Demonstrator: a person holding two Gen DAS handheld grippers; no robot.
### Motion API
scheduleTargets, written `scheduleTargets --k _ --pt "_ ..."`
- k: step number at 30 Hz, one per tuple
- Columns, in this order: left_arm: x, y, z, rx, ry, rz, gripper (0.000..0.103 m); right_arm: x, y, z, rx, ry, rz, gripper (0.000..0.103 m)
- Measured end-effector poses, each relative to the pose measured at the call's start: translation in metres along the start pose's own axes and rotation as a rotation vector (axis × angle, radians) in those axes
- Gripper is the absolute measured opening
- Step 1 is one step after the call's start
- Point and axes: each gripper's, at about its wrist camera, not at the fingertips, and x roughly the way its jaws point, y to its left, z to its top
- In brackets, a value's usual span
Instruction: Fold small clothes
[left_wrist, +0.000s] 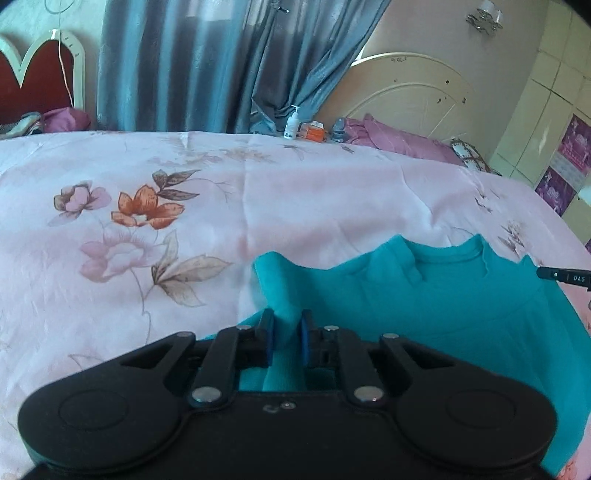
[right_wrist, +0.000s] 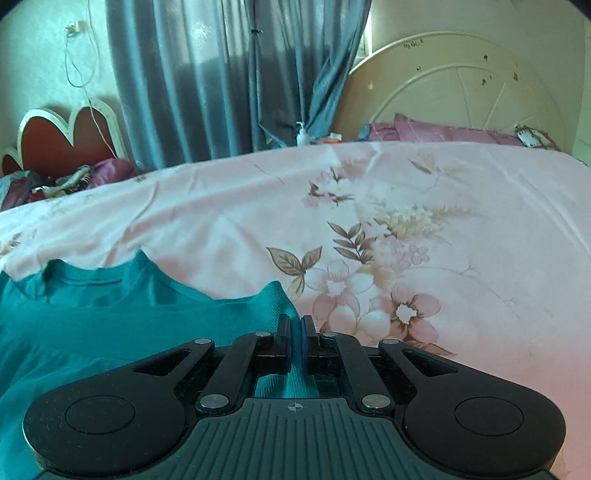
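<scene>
Left gripper (left_wrist: 287, 325) and right gripper (right_wrist: 294, 328) each pinch an edge of the teal knit shirt (left_wrist: 443, 314) on the pink floral bed sheet (left_wrist: 221, 206); lift evenly, keep the cloth taut.

The left gripper (left_wrist: 287, 325) has its fingers pinched on a fold of the teal shirt (left_wrist: 443, 314). The right gripper (right_wrist: 294, 328) is closed tight on the shirt's other edge.

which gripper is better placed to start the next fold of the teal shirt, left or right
Neither clearly. The left gripper pinches a bunched edge of the teal shirt; the right gripper is clamped thinly on its opposite edge. Both hold it above the floral bedsheet, so they would likely move together.
</scene>
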Motion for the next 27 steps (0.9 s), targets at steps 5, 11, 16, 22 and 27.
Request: scheduleTargets --k 5,11,16,22,27 --pt "-0.016 0.004 0.000 0.006 -0.084 -0.022 0.013 -0.014 -0.001 0.001 -0.026 -0.077 0.001 0.003" --pt "0.010 0.006 -0.004 -0.009 -0.020 -0.003 0.013 0.018 0.000 -0.005 -0.036 0.011 -0.041 0.003" --pt "-0.002 0.005 -0.004 -0.012 -0.031 0.047 0.046 0.002 -0.004 0.004 0.009 0.004 -0.034 0.019" --pt "-0.026 -0.066 -0.001 0.151 -0.063 -0.067 0.053 -0.023 0.045 0.008 -0.087 -0.007 0.130 0.054" --pt "0.003 -0.125 -0.011 0.208 0.052 -0.151 0.044 -0.012 0.109 -0.007 -0.257 0.104 0.225 0.050"
